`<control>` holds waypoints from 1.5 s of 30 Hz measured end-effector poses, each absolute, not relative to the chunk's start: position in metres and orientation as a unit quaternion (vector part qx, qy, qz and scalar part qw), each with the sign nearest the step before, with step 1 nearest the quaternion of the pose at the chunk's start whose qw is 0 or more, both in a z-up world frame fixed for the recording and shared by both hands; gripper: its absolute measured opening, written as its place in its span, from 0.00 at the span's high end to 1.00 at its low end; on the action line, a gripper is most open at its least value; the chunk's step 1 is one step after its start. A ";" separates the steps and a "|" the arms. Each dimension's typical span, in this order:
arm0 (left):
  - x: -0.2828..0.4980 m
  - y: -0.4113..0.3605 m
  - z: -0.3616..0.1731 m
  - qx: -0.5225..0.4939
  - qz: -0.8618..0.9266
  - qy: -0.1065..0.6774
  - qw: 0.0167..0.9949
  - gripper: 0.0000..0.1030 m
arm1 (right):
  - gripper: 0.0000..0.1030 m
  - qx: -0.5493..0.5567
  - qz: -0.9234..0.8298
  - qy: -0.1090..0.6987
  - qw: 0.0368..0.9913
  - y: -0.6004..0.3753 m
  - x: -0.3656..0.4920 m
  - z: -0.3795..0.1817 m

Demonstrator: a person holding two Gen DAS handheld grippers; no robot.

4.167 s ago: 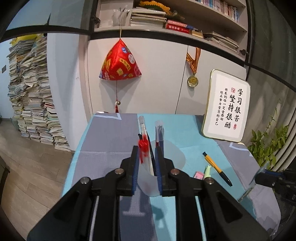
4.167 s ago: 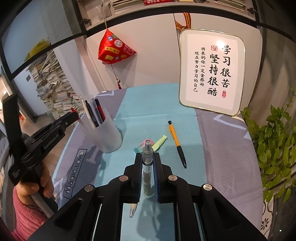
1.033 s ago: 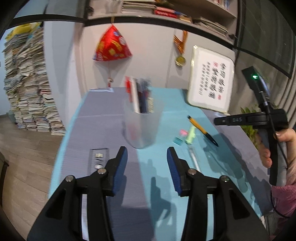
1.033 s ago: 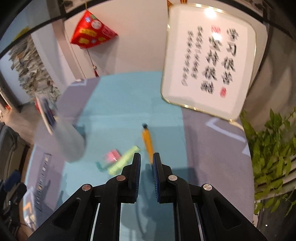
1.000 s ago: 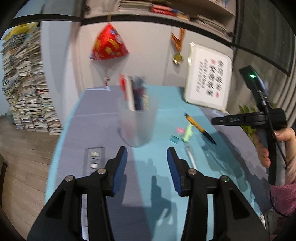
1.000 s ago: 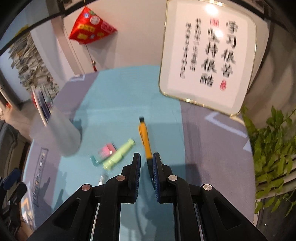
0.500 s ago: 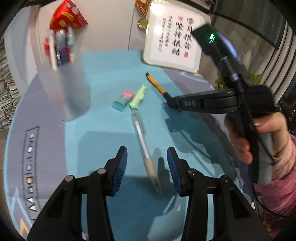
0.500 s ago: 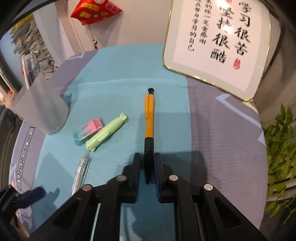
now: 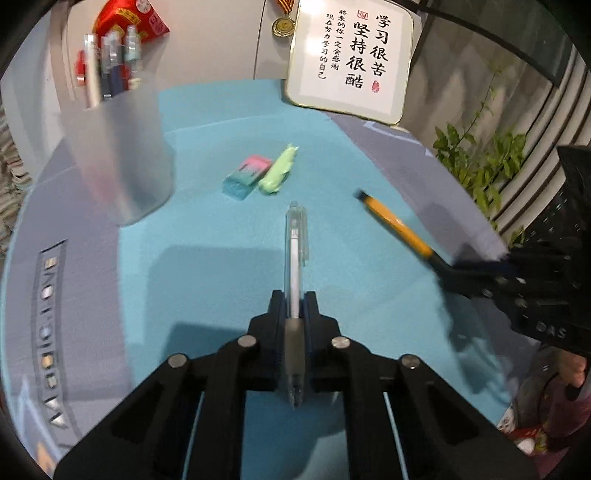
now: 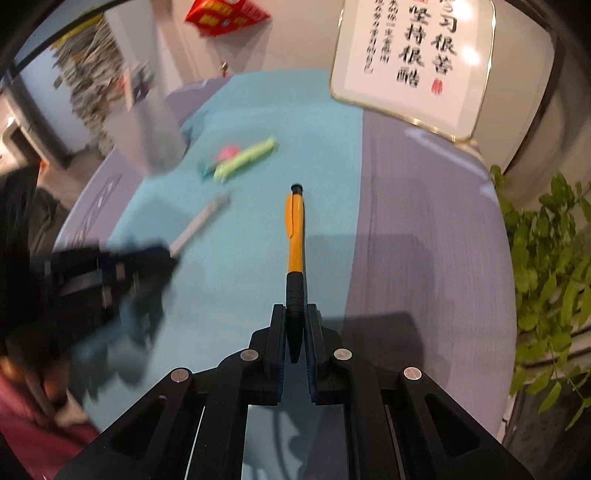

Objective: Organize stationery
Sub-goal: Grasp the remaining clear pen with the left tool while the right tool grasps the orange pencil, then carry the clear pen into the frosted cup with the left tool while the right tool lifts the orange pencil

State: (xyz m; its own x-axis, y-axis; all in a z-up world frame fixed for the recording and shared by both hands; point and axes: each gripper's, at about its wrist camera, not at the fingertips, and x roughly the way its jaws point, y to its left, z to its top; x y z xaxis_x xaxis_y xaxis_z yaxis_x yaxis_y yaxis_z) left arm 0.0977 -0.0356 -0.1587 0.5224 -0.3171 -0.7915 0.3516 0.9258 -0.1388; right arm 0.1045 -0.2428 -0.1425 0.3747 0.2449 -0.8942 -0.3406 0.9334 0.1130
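My left gripper (image 9: 294, 302) is shut on a clear pen (image 9: 294, 254), gripping its dark rubber grip; the pen points away from me over the teal mat. My right gripper (image 10: 294, 314) is shut on the black grip end of an orange pen (image 10: 294, 229), which also shows in the left wrist view (image 9: 397, 221). A frosted pen cup (image 9: 122, 162) with several pens stands at the left. A pink-and-teal eraser (image 9: 246, 173) and a green highlighter (image 9: 279, 170) lie side by side on the mat.
A framed calligraphy board (image 9: 351, 59) leans against the wall at the back. A green plant (image 10: 546, 258) stands off the table's right edge. A red ornament (image 9: 129, 18) hangs on the wall behind the cup.
My left gripper was open above the clear pen and has shut on it. My right gripper has shut on the orange pen and lifted its grip end.
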 end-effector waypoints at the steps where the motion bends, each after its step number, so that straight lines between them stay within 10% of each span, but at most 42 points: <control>1: 0.090 -0.030 -0.158 0.026 -0.189 0.453 0.871 0.92 | 0.90 -0.051 0.179 0.533 0.826 -0.244 0.099 -0.144; 7: 0.064 -0.013 -0.158 0.036 -0.192 0.465 0.863 0.92 | 0.87 -0.062 0.178 0.515 0.836 -0.248 0.088 -0.140; 13: 0.070 -0.019 -0.144 0.028 -0.189 0.434 0.880 0.59 | 0.62 -0.031 0.172 0.488 0.855 -0.242 0.113 -0.129; 33: 0.113 -0.050 -0.161 0.074 -0.177 0.444 0.875 0.61 | 0.62 -0.002 0.175 0.534 0.827 -0.220 0.168 -0.150; 36: 0.114 -0.051 -0.162 0.085 -0.175 0.441 0.876 0.87 | 0.73 -0.015 0.168 0.528 0.832 -0.217 0.167 -0.149; 37: 0.115 -0.050 -0.161 0.079 -0.178 0.445 0.874 0.88 | 0.86 -0.020 0.160 0.529 0.833 -0.216 0.168 -0.149; 45: 0.101 -0.037 -0.137 0.047 -0.175 0.416 0.891 0.88 | 0.86 0.010 0.162 0.497 0.852 -0.224 0.155 -0.126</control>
State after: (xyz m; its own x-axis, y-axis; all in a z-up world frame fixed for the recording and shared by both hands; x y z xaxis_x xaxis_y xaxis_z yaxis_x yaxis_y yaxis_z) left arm 0.1015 -0.0368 -0.1374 0.5931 -0.2730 -0.7574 0.3515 0.9342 -0.0615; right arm 0.1547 -0.2244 -0.1258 0.4528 0.2856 -0.8446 -0.2663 0.9474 0.1775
